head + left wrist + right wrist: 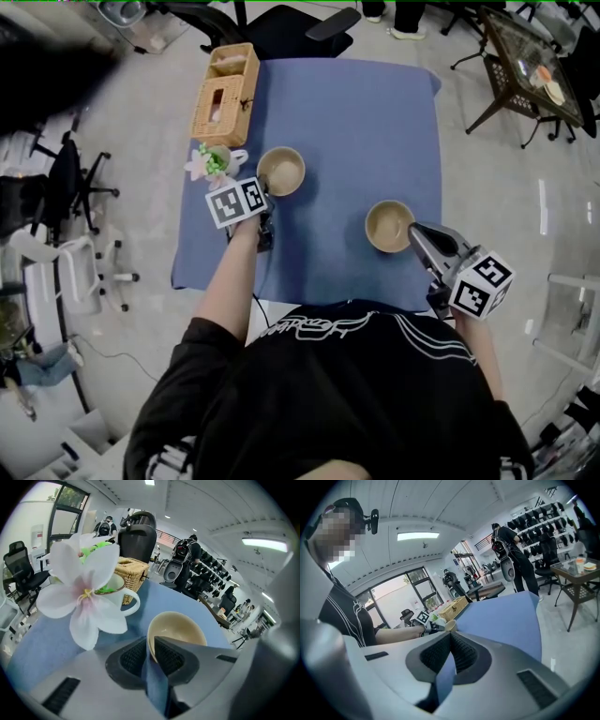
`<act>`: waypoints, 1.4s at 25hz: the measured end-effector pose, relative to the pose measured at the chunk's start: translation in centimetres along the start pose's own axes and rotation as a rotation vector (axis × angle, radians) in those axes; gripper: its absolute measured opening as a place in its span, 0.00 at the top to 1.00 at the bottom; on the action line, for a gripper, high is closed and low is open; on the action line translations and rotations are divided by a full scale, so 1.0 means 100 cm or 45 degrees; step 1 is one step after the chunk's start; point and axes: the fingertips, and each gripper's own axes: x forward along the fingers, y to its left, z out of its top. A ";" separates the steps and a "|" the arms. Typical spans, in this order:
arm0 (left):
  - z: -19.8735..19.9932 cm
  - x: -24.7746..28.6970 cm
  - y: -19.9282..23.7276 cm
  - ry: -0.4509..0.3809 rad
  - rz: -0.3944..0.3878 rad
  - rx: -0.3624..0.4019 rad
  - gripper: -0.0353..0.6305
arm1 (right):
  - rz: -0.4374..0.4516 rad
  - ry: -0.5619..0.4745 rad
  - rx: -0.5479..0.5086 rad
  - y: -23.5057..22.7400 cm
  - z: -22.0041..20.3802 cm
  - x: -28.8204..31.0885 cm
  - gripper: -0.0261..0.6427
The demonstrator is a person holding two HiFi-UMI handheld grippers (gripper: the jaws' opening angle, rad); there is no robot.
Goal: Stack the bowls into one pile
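1. The table (pixel 375 122) is covered with a blue cloth and carries everything below.
2. A wicker box (pixel 225 94) stands at the table's far left corner.
3. The left tool (pixel 265 195) reaches in from the near left. In the left gripper view it (pixel 151 641) is nearly closed, clamped on the near rim of the left bowl (pixel 180 627), with one pad outside the wall and the other inside.
4. The right tool (pixel 415 232) lies at the near right, its tips just beside the right bowl's rim. In the right gripper view its (pixel 450 634) jaws meet at the tips with nothing between them.
5. The left bowl (pixel 280 171), tan and empty, sits upright on the cloth, near the wicker box and just beside the mug.
6. The right bowl (pixel 389 226), the same tan and also empty, sits upright towards the near right edge, well apart from the left one; the two are not stacked.
7. A white mug (pixel 119 595) stands between the wicker box and the left bowl.
8. A pale pink-and-white flower (pixel 84 583) rises from the mug.
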 end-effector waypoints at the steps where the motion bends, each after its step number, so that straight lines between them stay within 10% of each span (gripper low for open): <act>1: 0.000 0.000 0.001 0.002 0.006 -0.001 0.85 | 0.000 -0.001 0.002 0.000 0.000 0.000 0.92; 35: 0.012 -0.045 -0.057 -0.090 -0.101 -0.051 0.90 | -0.031 -0.094 -0.021 0.000 -0.007 -0.072 0.92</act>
